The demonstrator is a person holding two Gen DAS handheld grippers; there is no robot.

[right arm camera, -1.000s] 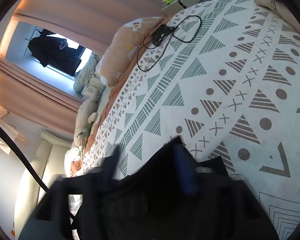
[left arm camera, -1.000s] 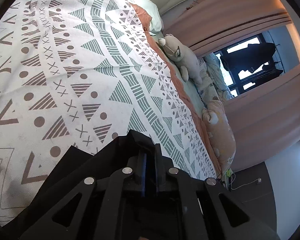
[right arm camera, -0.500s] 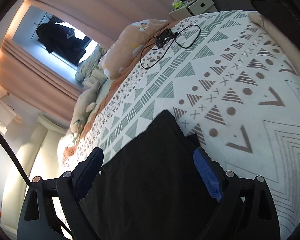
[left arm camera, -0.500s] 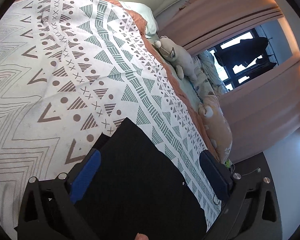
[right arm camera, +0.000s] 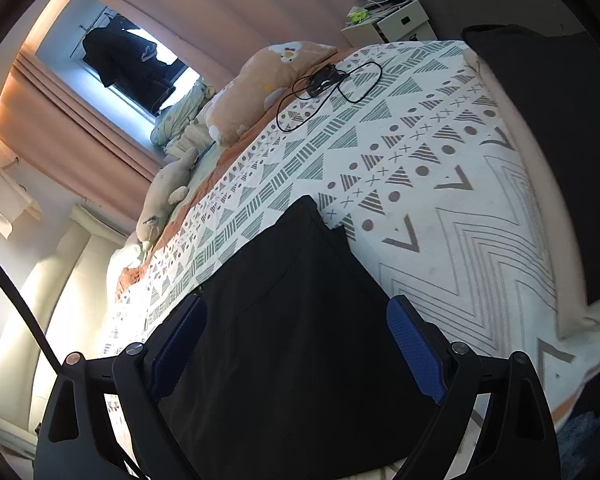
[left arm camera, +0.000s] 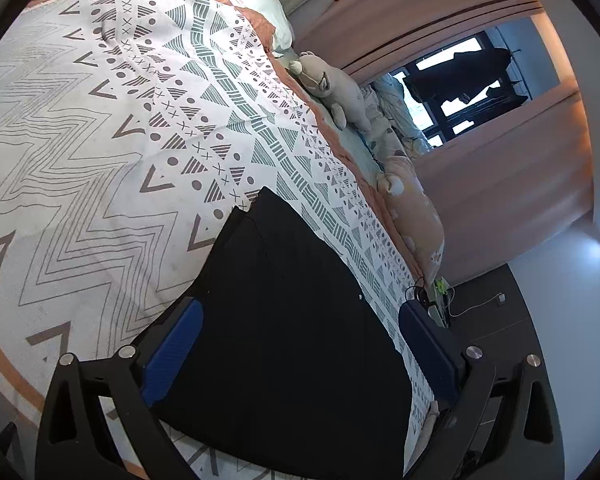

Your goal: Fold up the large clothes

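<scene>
A black garment lies folded flat on the patterned bedspread, one corner pointing away towards the far side of the bed. My left gripper hovers over its near part, open, with the blue pads wide apart on either side of the cloth and not pressing it. In the right wrist view the same black garment fills the lower middle. My right gripper is open above it in the same way, its blue pads clear of the fabric.
Plush toys and a peach pillow line the bed's far edge by the curtains and window. A black cable with a small box lies on the bedspread. A white nightstand stands beyond. A dark shape fills the right edge.
The left gripper was shut on the black cloth a second ago and has opened. Both grippers have drawn back, so more of the flat garment shows between their fingers.
</scene>
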